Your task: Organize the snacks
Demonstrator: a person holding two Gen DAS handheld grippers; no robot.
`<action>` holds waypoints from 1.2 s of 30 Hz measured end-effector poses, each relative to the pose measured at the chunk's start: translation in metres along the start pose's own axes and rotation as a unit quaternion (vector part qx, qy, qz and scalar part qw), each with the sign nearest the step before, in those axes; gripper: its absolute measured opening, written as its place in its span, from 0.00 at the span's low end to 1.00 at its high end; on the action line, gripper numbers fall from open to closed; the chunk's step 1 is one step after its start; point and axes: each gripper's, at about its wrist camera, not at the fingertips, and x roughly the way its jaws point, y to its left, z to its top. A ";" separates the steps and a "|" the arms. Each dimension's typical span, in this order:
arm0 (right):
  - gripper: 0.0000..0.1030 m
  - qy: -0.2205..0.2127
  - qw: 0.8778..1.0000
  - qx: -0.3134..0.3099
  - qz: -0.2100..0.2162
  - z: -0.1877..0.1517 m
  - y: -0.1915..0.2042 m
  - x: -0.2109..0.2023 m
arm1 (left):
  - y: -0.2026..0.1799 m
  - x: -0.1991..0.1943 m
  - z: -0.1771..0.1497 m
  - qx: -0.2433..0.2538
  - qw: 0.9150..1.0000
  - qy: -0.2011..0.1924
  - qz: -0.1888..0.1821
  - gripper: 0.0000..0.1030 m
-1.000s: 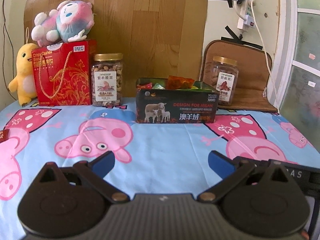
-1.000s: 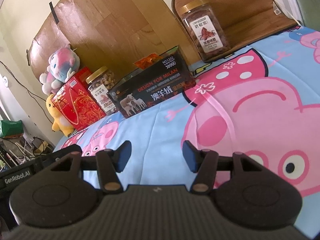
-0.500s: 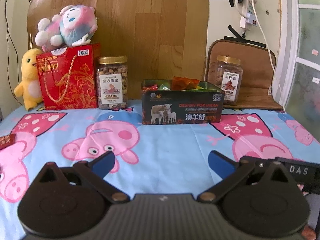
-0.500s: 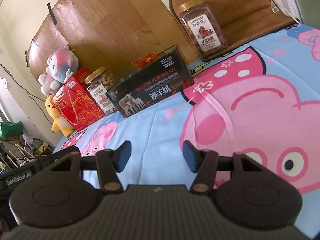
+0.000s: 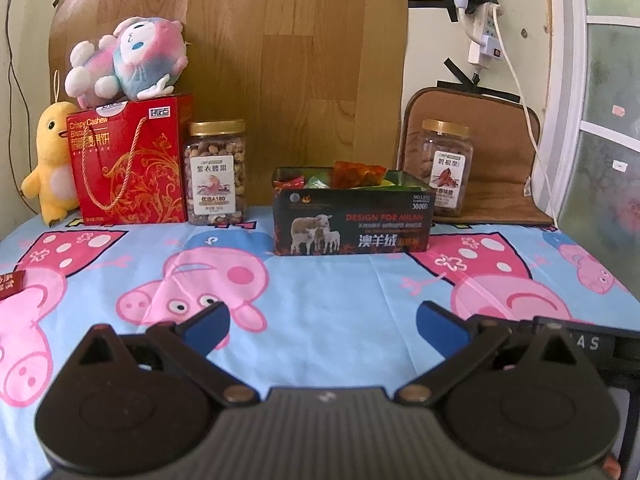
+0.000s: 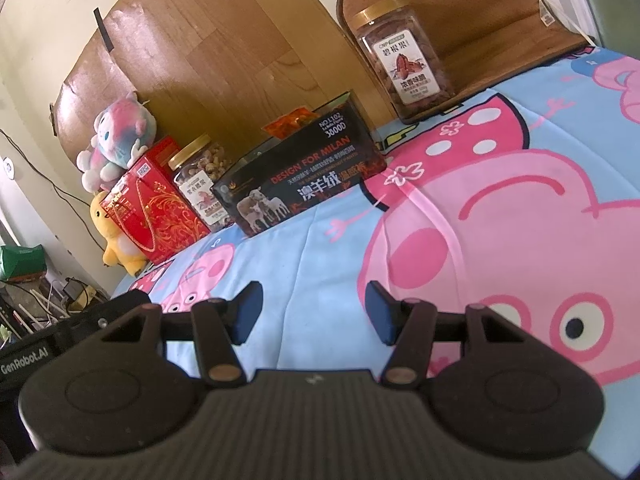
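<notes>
A black open box [image 5: 352, 222] printed "DESIGN FOR MILAN" stands at the back middle of the table and holds several snack packets; an orange packet [image 5: 357, 174] sticks up above its rim. The box also shows in the right wrist view [image 6: 304, 184]. My left gripper [image 5: 322, 322] is open and empty, low over the cloth well in front of the box. My right gripper [image 6: 314, 312] is open and empty, tilted, over the pink pig print to the box's right front. A dark red packet [image 5: 10, 283] lies at the far left edge.
A nut jar [image 5: 215, 172] and a red gift box [image 5: 128, 164] with a plush toy [image 5: 128, 62] on top stand left of the black box. A yellow plush duck [image 5: 48, 160] sits beside them. A second jar [image 5: 446, 168] stands at the back right.
The left gripper has drawn back and risen a little, so the box and jars sit lower and smaller in view. The right gripper has shifted slightly. Both stay open.
</notes>
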 end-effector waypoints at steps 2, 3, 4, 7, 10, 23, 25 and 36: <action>0.58 0.000 1.000 -0.001 0.001 0.000 0.000 0.000 | -0.001 -0.001 0.000 0.003 1.000 -0.001 0.000 1.00; 0.58 0.001 1.000 -0.001 0.001 0.000 0.000 0.000 | -0.002 -0.001 -0.001 0.004 1.000 -0.002 0.001 1.00; 0.58 0.001 1.000 0.000 0.001 0.000 0.000 0.000 | -0.002 -0.002 -0.001 0.006 1.000 -0.003 0.003 1.00; 0.58 0.002 1.000 0.000 0.001 0.000 -0.001 0.000 | -0.004 -0.002 -0.001 0.010 1.000 -0.003 0.005 1.00; 0.58 0.001 1.000 0.000 0.001 0.000 -0.001 0.000 | -0.005 -0.001 -0.002 0.012 1.000 0.001 0.002 1.00; 0.58 0.002 1.000 0.003 0.003 -0.001 -0.004 0.001 | -0.007 0.002 -0.003 0.017 1.000 0.010 -0.005 1.00; 0.58 0.003 1.000 0.003 0.004 0.000 -0.004 0.001 | -0.007 0.002 -0.003 0.017 1.000 0.011 -0.006 1.00; 0.58 0.004 1.000 0.003 0.005 0.000 -0.003 0.000 | -0.009 0.003 -0.004 0.025 1.000 0.015 -0.007 1.00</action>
